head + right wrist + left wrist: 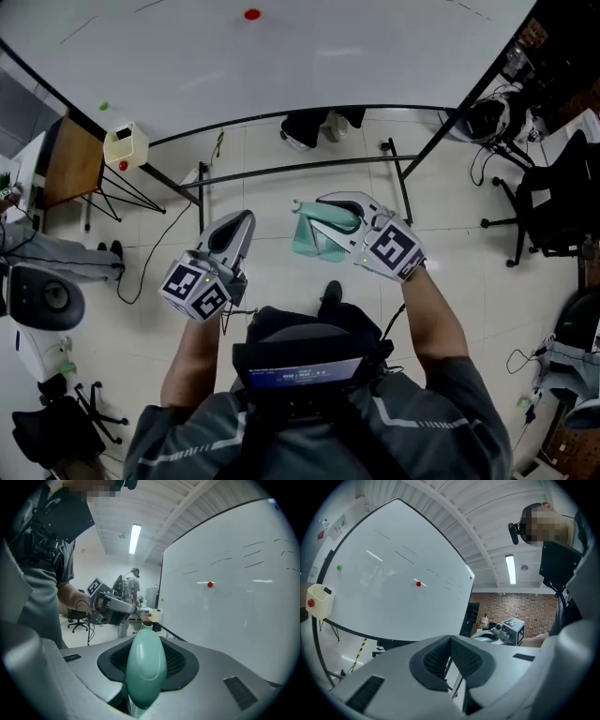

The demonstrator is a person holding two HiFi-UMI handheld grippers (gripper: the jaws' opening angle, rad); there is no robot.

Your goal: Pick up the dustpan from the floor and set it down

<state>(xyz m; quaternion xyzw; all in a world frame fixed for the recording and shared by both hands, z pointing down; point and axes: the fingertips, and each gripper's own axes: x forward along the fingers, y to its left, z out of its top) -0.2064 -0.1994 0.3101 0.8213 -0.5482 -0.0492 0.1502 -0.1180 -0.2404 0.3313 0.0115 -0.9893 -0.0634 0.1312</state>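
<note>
In the head view my right gripper (330, 214) is shut on the handle of the teal dustpan (314, 240), which hangs in the air above the tiled floor with its pan toward the left. Along the right gripper view the rounded teal handle (146, 660) sits clamped between the dark pads. My left gripper (244, 221) is held out beside it at the left, apart from the dustpan. Its jaws meet at the tips in the left gripper view (450, 641) and hold nothing.
A large whiteboard (281, 56) on a black frame stands ahead, with a cream box (127, 143) hung on its left end. Someone's shoes (314, 127) show beneath it. A wooden table (70, 159) stands at the left, and office chairs (553, 202) and cables at the right.
</note>
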